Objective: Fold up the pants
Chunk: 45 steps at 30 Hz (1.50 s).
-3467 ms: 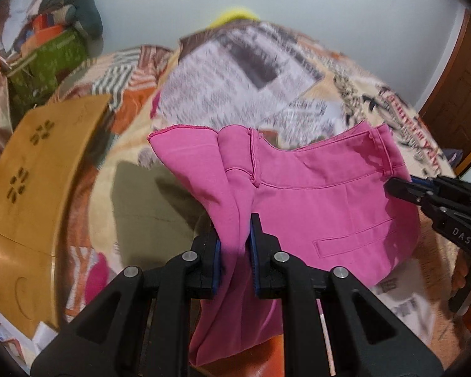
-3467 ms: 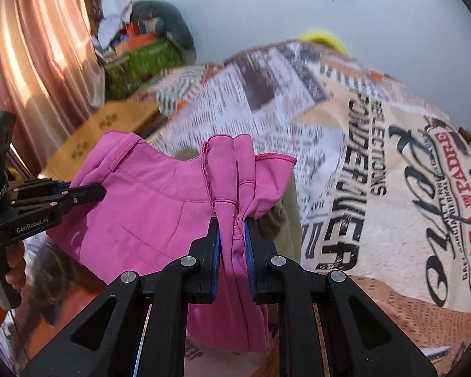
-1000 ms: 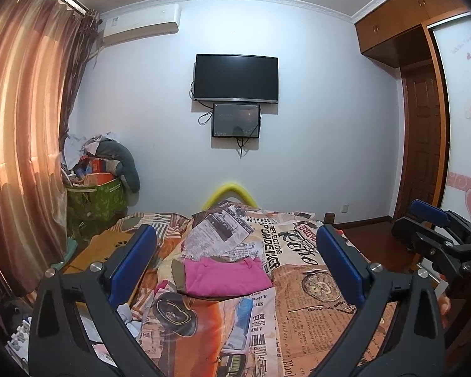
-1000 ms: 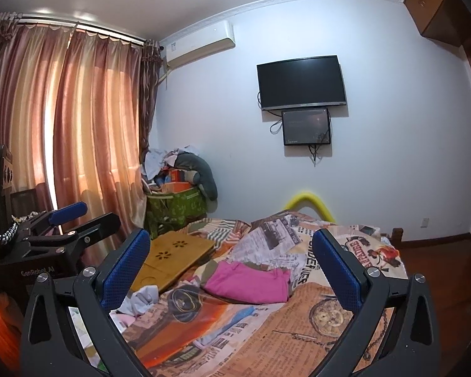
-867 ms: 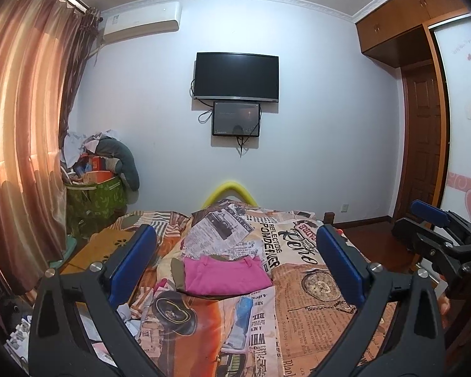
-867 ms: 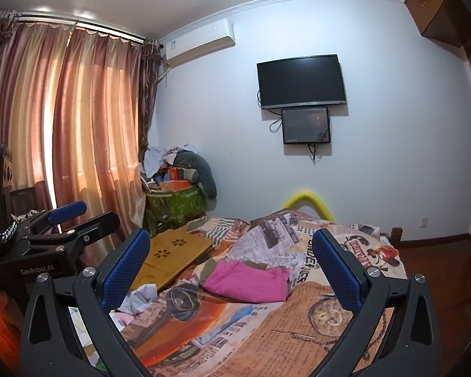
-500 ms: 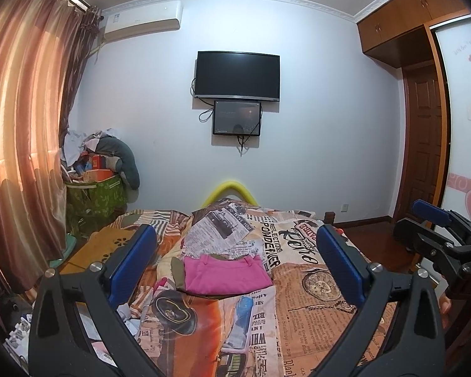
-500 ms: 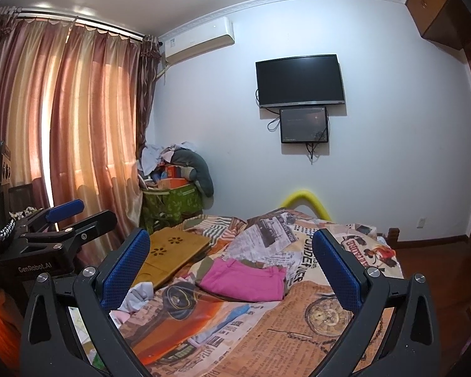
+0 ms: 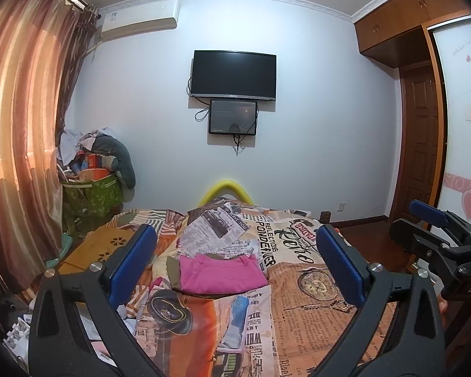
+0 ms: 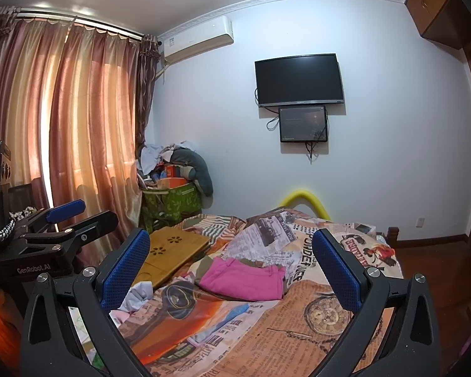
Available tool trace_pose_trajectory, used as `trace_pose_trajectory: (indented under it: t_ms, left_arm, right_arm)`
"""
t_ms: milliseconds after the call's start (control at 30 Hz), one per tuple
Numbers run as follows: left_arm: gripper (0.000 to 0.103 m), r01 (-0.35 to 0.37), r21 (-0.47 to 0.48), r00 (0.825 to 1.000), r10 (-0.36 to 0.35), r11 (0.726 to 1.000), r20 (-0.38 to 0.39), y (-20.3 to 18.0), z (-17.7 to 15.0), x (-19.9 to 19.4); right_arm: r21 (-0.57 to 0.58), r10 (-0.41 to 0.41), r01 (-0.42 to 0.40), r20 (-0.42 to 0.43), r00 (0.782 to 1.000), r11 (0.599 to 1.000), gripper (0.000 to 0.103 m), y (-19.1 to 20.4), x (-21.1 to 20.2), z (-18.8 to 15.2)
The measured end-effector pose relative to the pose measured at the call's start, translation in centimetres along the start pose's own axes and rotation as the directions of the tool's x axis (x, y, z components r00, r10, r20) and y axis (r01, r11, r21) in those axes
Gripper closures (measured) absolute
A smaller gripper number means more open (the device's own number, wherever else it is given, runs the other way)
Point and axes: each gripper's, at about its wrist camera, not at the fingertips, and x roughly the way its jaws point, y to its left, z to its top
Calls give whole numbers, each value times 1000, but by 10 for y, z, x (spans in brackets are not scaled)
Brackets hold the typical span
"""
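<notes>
The pink pants (image 9: 222, 274) lie folded into a flat rectangle in the middle of the bed (image 9: 314, 301), on the printed newspaper-pattern cover. They also show in the right wrist view (image 10: 243, 279). My left gripper (image 9: 234, 257) is open and empty, held well back from the bed's near end. My right gripper (image 10: 230, 259) is open and empty too, also far back from the pants. Each gripper shows at the edge of the other's view, the right one (image 9: 436, 235) and the left one (image 10: 59, 223).
A wooden lap table (image 10: 169, 254) lies on the bed's left side. A green bin heaped with clothes (image 10: 172, 198) stands in the far left corner by the curtains (image 10: 78, 125). A TV (image 9: 234, 73) hangs on the far wall. A wooden door (image 9: 420, 144) is at right.
Over 3.5 s both grippers let go of the pink pants and drew far back from the bed. In the last second they hardly moved.
</notes>
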Motion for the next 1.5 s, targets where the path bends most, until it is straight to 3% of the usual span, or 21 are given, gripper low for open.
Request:
trace_pose_trajectory:
  t_ms: [1500]
  left_arm:
    - [0, 29, 19, 1000, -29, 999, -6, -3, 1, 1]
  right_arm:
    - [10, -2, 2, 5, 1000, 1000, 0, -4, -1, 2]
